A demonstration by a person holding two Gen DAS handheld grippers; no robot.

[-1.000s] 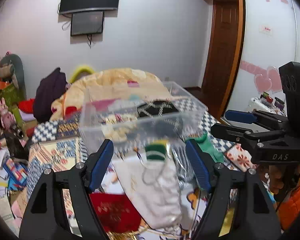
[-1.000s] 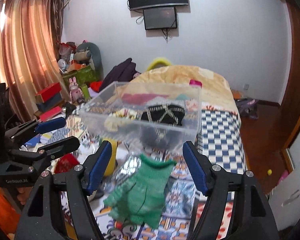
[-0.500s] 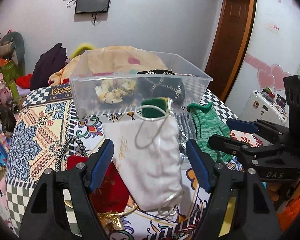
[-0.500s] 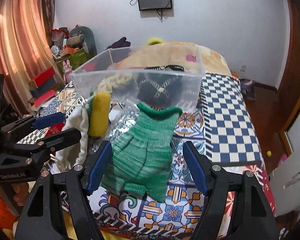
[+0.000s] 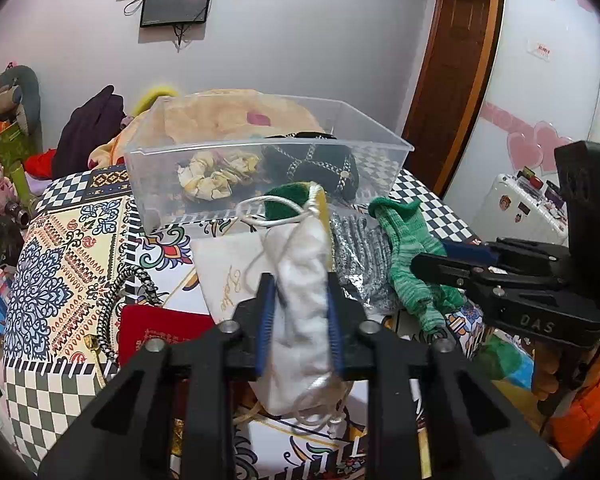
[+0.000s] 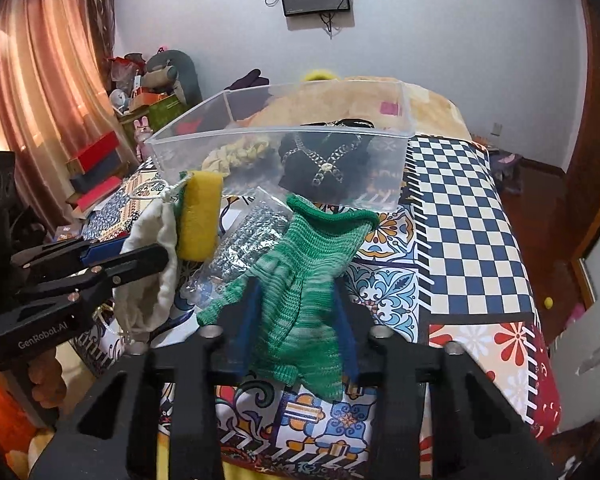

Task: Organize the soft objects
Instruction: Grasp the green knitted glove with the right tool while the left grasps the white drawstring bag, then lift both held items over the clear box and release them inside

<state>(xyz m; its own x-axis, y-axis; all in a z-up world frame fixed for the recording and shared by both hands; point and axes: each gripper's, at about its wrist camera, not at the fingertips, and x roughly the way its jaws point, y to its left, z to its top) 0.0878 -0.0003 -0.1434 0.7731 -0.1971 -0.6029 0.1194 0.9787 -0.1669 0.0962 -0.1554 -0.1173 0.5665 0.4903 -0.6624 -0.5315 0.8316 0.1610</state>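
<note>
My left gripper (image 5: 300, 312) is shut on a white drawstring pouch (image 5: 304, 300) that lies on the patterned bedspread; the pouch also shows in the right wrist view (image 6: 152, 276). A yellow and green sponge (image 6: 200, 220) leans at the pouch's far end. My right gripper (image 6: 296, 308) is shut on a green knitted glove (image 6: 300, 276), also seen in the left wrist view (image 5: 408, 248). A clear plastic bin (image 5: 268, 160) stands just beyond, holding a yellow scrunchie (image 5: 212, 176) and a black chained bag (image 5: 312, 168).
A silvery mesh packet (image 6: 248, 244) lies between pouch and glove. A red pouch (image 5: 160, 336) and a braided cord (image 5: 116, 304) lie left of the white pouch. A beige quilt (image 6: 380, 96) is heaped behind the bin. Boxes and toys crowd the left of the room.
Both grippers have come down and closed: the left one on the white pouch, the right one on the green glove. Both were open and above these items before.
</note>
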